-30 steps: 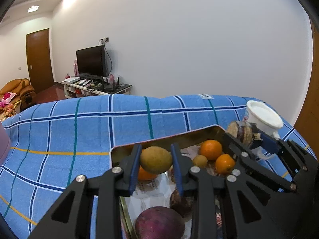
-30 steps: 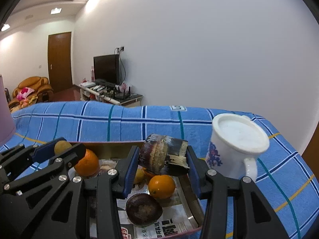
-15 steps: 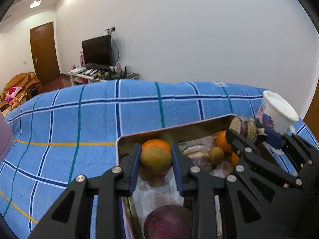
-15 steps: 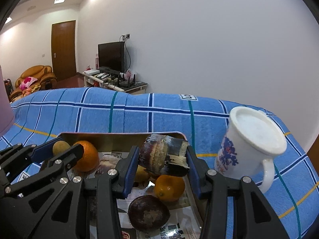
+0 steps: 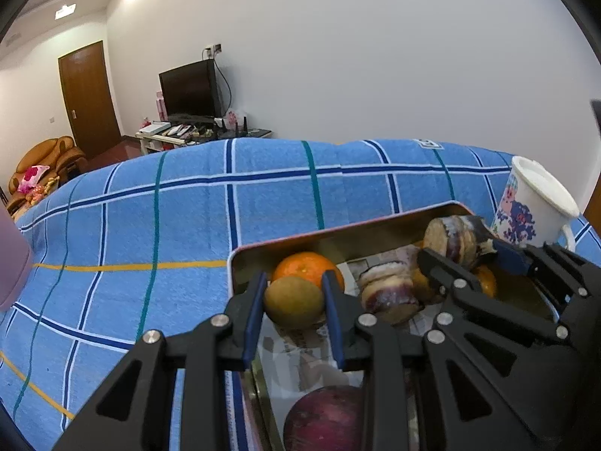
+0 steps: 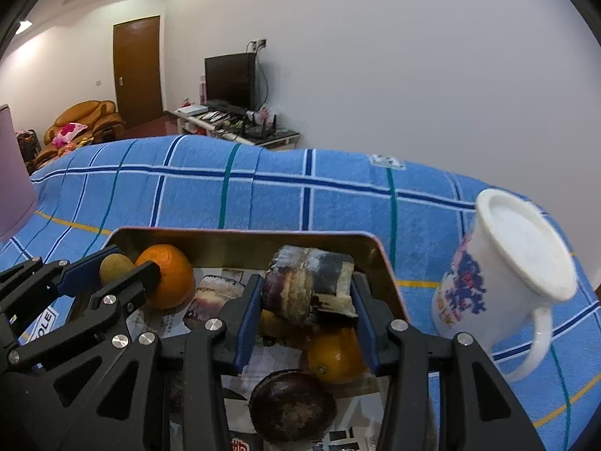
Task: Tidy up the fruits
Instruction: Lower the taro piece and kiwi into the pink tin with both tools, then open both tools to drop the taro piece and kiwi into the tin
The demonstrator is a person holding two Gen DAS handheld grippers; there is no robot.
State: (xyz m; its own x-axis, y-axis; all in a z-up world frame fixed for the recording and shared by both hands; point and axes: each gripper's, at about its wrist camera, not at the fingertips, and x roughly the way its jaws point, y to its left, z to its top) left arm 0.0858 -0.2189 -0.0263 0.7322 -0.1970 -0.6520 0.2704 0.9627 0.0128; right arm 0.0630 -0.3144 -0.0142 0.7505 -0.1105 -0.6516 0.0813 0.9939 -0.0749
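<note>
While the left gripper (image 5: 294,302) clamps a greenish-brown kiwi (image 5: 293,301) between its blue pads, it hangs low over the near-left corner of the gold metal tin (image 5: 379,225), with the kiwi just in front of an orange (image 5: 307,267) that sits against the tin's far wall. The right gripper (image 6: 306,310) is closed on a short piece of sugarcane (image 6: 310,285), purple-skinned with a pale cut end, and holds it above the right half of the tin, over a second orange (image 6: 336,353) and a dark passion fruit (image 6: 292,406). Another cut piece of sugarcane (image 5: 388,295) lies on the printed paper lining (image 5: 293,345) of the tin, between the two grippers. From the left wrist view a reddish-purple round fruit (image 5: 323,419) lies at the near end of the tin, below the held kiwi. A white mug (image 6: 507,270) with a blue and pink print stands on the blue plaid cloth (image 6: 263,203) just beside the tin's right side, its handle towards the camera. A pink object (image 6: 13,176) stands at the far left edge of the cloth. Beyond the cloth are a television (image 6: 230,79) on a low stand, a brown door (image 6: 138,71) and an orange armchair (image 6: 84,122).
</note>
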